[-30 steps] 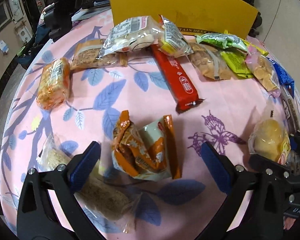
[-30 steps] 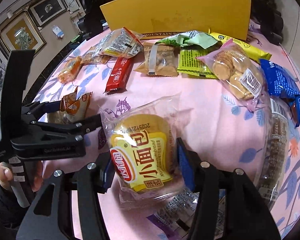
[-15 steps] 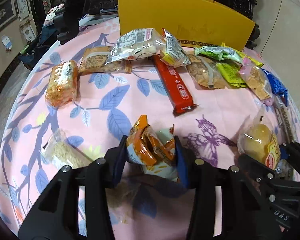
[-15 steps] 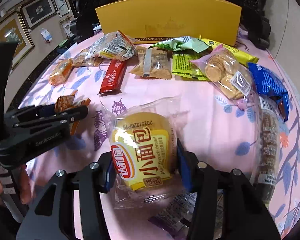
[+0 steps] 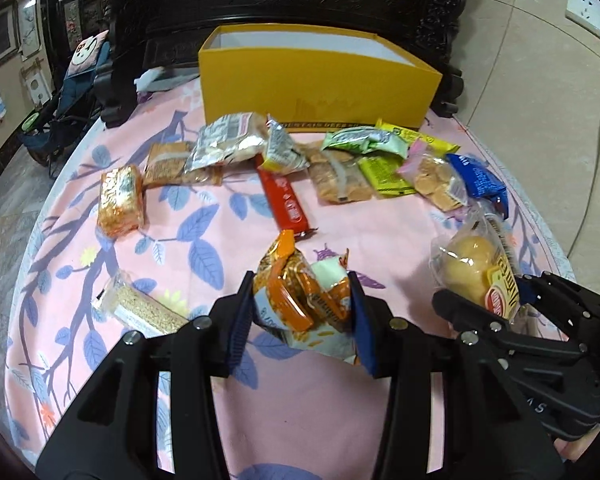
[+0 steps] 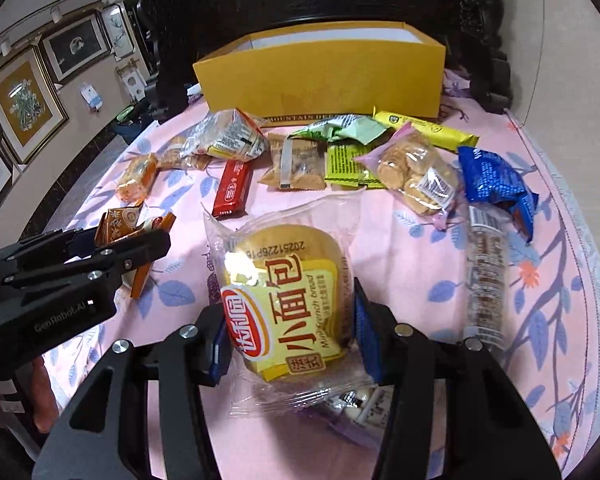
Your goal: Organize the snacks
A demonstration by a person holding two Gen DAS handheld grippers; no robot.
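Note:
My left gripper (image 5: 302,312) is shut on an orange and white snack packet (image 5: 300,300), lifted off the pink cloth. My right gripper (image 6: 288,328) is shut on a clear-wrapped mini bread bun (image 6: 284,292) with a yellow label, also raised; the same bun (image 5: 476,272) shows at the right of the left wrist view. An open yellow box (image 5: 320,84) stands at the table's far side, also the yellow box (image 6: 324,76) in the right wrist view. In that view my left gripper (image 6: 136,240) sits at the left with its packet.
Several snacks lie in a row before the box: a red bar (image 5: 286,200), a blue packet (image 6: 496,184), a bag of round crackers (image 6: 416,176), an orange packet (image 5: 120,200). A sesame bar (image 5: 140,308) lies near left. A dark carved chair stands behind the box.
My left gripper closed on the orange and white packet and lifted it. My right gripper rose with the bun. Both views tilted up, so the box's open top now shows.

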